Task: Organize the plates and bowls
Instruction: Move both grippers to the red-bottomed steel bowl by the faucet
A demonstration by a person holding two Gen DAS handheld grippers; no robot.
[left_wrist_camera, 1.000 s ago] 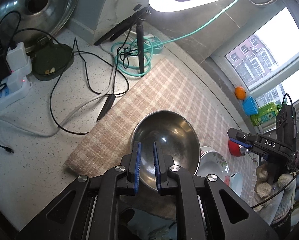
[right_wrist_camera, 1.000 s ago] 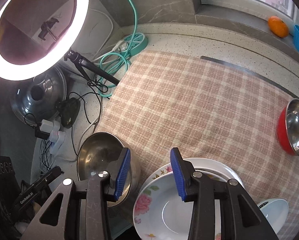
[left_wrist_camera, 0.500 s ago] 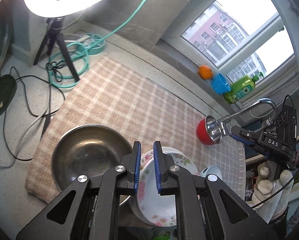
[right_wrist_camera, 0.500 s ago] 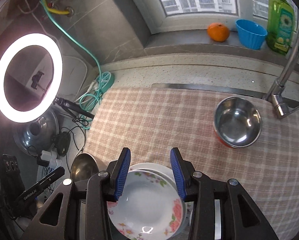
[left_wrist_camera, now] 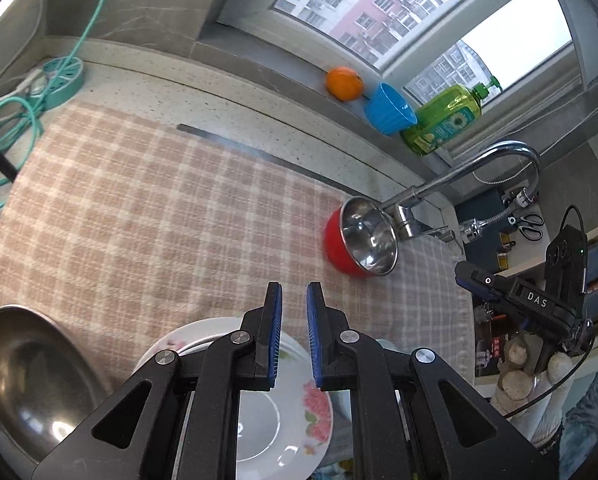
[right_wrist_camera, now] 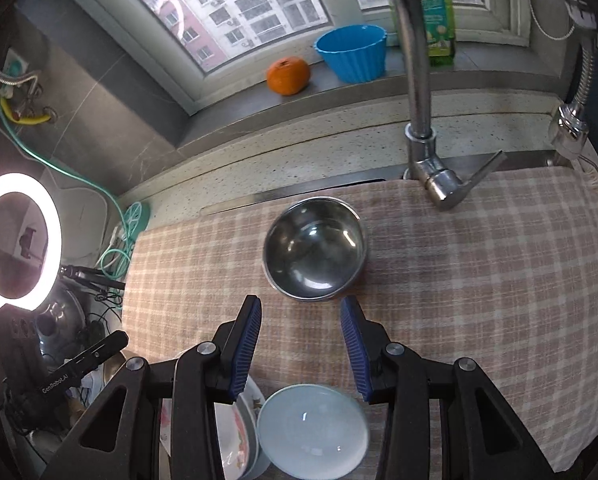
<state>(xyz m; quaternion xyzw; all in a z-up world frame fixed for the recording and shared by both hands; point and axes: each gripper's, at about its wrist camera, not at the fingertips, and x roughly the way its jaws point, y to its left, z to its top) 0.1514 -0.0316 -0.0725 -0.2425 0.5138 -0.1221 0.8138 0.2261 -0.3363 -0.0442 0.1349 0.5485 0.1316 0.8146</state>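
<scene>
The steel bowl (right_wrist_camera: 315, 250) lies just beyond the spread, empty right gripper (right_wrist_camera: 301, 346), nearer it than the nearly shut, empty left gripper (left_wrist_camera: 293, 332).

The right gripper (left_wrist_camera: 475, 284), seen from the left wrist view, carries the white letters "DAS" on its black body. The left gripper (right_wrist_camera: 111, 344), seen from the right wrist view, bears "GenRobot.AI" in small white print along its black body.

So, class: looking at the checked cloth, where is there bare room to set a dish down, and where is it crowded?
Free: the broad checked cloth left of the red bowl, and right of it below the faucet. Crowded: the near edge, with floral plates, big steel bowl and pale bowl.
</scene>
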